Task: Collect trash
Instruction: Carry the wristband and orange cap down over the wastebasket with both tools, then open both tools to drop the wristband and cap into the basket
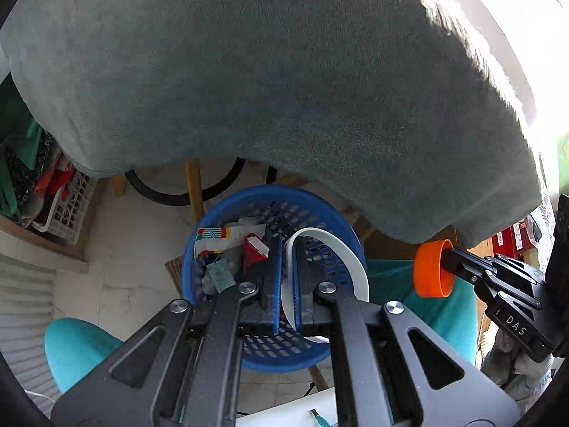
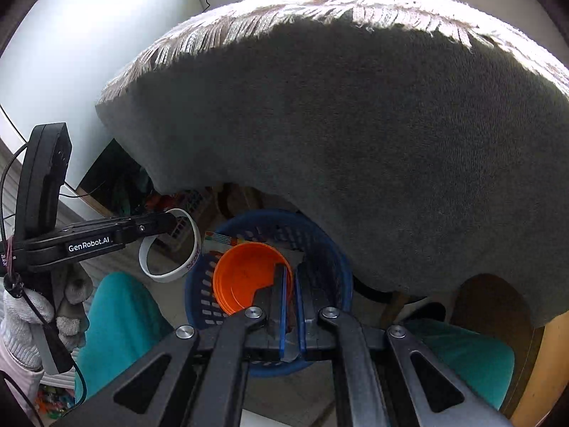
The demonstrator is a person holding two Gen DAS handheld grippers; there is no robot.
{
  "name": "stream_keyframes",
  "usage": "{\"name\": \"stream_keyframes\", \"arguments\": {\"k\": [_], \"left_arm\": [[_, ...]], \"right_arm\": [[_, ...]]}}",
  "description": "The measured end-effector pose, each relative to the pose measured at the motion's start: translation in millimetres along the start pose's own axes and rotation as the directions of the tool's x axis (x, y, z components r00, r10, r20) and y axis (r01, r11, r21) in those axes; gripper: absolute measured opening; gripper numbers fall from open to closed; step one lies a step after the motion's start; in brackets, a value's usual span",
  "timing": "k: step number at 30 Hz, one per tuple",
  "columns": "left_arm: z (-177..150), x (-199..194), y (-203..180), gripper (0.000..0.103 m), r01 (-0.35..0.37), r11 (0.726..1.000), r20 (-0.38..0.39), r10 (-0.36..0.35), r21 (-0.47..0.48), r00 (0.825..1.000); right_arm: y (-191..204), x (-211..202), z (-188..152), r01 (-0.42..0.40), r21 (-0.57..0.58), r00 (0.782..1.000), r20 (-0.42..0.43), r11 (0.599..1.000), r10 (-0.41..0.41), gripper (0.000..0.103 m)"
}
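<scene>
A blue mesh basket (image 1: 227, 206) (image 2: 334, 249) stands on the floor under the table edge, with a striped wrapper (image 1: 213, 235) and a red carton (image 1: 254, 249) inside. My left gripper (image 1: 287, 249) (image 2: 174, 219) is shut on the rim of a white cup (image 1: 341, 249) (image 2: 167, 274) and hovers over the basket's left rim. My right gripper (image 2: 290, 274) (image 1: 444, 252) is shut on the rim of an orange cup (image 2: 245, 277) (image 1: 426, 267), which hangs mouth-up right above the basket's opening. A gloved hand (image 2: 21, 313) holds the left gripper.
A grey cloth-covered table (image 1: 284, 89) overhangs the basket and fills the upper view. Teal seats (image 1: 74, 345) (image 2: 473, 356) flank the basket. Wooden legs (image 1: 193, 185) stand behind it. A white crate (image 1: 67, 206) of clutter sits on a shelf at left.
</scene>
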State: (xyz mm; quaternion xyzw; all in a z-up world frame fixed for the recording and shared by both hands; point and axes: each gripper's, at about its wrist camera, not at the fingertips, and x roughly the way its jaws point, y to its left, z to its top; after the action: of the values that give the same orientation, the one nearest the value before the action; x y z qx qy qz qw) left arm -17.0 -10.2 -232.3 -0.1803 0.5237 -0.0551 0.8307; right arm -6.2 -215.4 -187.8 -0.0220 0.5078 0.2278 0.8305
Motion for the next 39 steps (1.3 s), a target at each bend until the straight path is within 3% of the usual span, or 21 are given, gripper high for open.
{"name": "stream_keyframes", "arguments": {"k": [13,18,20,22,25,27,28,32,39], "left_arm": [[-6,13,-16,0.003,-0.01,0.999,-0.034,0.012,0.042,0.999],[-7,16,-17,0.003,-0.013,0.999,-0.039,0.015,0.05,0.999],[-7,17,-17,0.003,-0.022,0.998,-0.043,0.025,0.057,0.999],[-8,19,-17,0.003,-0.029,0.998,-0.047,0.032,0.06,0.998],[-9,23,-16,0.016,-0.032,0.998,-0.05,0.035,0.063,0.998],[-10,23,-17,0.036,-0.037,0.997,-0.043,0.04,0.07,0.998],[-11,23,-17,0.04,-0.042,0.996,-0.038,0.045,0.074,0.998],[-13,23,-19,0.062,-0.061,0.995,-0.021,0.063,0.085,0.998],[-11,23,-16,0.063,-0.08,0.994,-0.02,0.082,0.079,0.996]], "right_arm": [[-4,26,-5,0.005,0.018,0.999,-0.043,1.0,-0.004,0.003],[-6,29,-4,-0.002,0.02,0.999,-0.047,1.0,0.003,0.009],[-7,29,-5,-0.01,0.021,0.999,-0.047,1.0,0.011,0.02],[-5,31,-5,-0.01,0.02,0.999,-0.046,1.0,0.011,0.022],[-6,33,-4,-0.008,0.02,0.999,-0.046,1.0,0.009,0.029],[-7,32,-5,-0.006,0.024,0.999,-0.047,1.0,0.007,0.029],[-8,32,-5,-0.005,0.026,0.999,-0.047,1.0,0.006,0.031],[-9,30,-5,0.009,0.029,0.999,-0.039,1.0,-0.008,0.053],[-11,20,-2,0.021,0.037,1.0,-0.007,0.999,-0.021,0.075]]}}
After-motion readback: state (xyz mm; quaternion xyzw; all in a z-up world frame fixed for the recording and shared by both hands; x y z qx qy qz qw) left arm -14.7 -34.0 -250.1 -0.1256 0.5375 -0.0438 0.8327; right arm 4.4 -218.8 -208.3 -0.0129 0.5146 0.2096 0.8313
